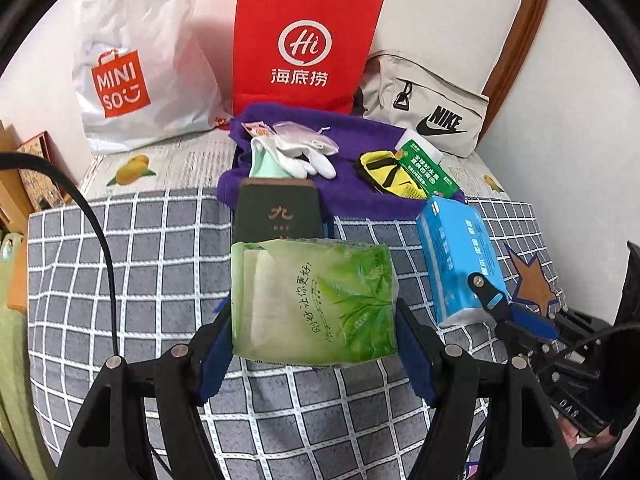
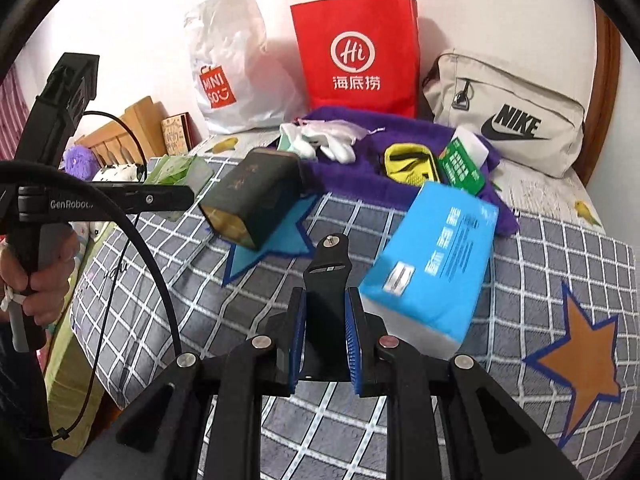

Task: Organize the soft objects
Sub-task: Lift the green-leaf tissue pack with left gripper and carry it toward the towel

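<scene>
In the left wrist view my left gripper point(image 1: 314, 314) is shut on a green soft tissue pack point(image 1: 316, 280), held flat above the checked bedspread. In the right wrist view the same pack point(image 2: 176, 168) shows at the left in that gripper point(image 2: 168, 196). My right gripper point(image 2: 325, 294) is shut on a narrow black clip-like piece point(image 2: 326, 268) with a screw on top. A blue tissue pack point(image 2: 432, 264) lies tilted just right of its pads; whether they touch I cannot tell. The left view shows this gripper point(image 1: 520, 320) by the blue pack point(image 1: 456, 248).
A dark green box point(image 1: 278, 212) sits behind the green pack. A purple towel point(image 1: 360, 132) carries white gloves point(image 1: 308, 160), a yellow pouch point(image 1: 394, 174) and a green carton point(image 1: 428, 168). Against the wall stand a white bag point(image 1: 132, 72), a red paper bag point(image 1: 304, 48) and a beige bag point(image 1: 432, 108).
</scene>
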`<action>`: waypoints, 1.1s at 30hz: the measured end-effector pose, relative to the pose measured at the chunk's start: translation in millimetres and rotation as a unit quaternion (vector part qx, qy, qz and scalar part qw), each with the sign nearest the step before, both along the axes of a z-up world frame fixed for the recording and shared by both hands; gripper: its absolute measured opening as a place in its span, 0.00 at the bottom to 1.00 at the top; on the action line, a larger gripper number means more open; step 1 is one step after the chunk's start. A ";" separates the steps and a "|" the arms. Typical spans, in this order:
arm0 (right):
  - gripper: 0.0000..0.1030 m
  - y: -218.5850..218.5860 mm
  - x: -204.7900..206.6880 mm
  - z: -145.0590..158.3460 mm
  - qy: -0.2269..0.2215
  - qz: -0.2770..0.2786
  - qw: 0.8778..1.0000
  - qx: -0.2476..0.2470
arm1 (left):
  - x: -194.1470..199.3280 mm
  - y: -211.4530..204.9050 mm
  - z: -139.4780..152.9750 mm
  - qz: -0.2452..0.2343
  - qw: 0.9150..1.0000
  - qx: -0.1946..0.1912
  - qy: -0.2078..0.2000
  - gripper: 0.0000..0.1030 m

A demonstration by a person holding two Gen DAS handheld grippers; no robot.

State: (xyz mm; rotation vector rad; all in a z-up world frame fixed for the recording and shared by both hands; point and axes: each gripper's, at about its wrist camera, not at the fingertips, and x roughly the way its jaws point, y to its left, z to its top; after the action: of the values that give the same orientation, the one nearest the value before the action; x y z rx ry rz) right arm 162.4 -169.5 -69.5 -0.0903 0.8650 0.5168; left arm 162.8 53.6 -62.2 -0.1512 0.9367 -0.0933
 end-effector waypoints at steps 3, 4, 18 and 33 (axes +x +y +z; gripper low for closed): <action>0.19 0.8 8.2 4.9 -0.004 0.001 1.000 0.000 | 4.6 1.8 3.7 0.001 1.000 -0.003 -0.003 0.69; 0.19 1.5 11.2 6.0 -0.005 0.002 1.000 -0.001 | 6.4 2.1 4.6 0.002 1.000 -0.002 -0.003 0.69; 0.19 6.5 50.2 20.2 -0.011 -0.004 1.000 0.000 | 38.3 7.1 18.7 0.000 1.000 0.008 -0.014 0.69; 0.19 3.5 95.3 29.2 -0.019 -0.021 1.000 0.012 | 78.5 14.2 22.4 -0.004 1.000 0.011 -0.017 0.69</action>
State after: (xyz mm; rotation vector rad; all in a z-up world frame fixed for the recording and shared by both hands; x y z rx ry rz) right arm 257.7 -166.1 -40.2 -0.0600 0.8223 0.4849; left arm 241.3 67.8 -39.8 -0.1249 0.9042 -0.0916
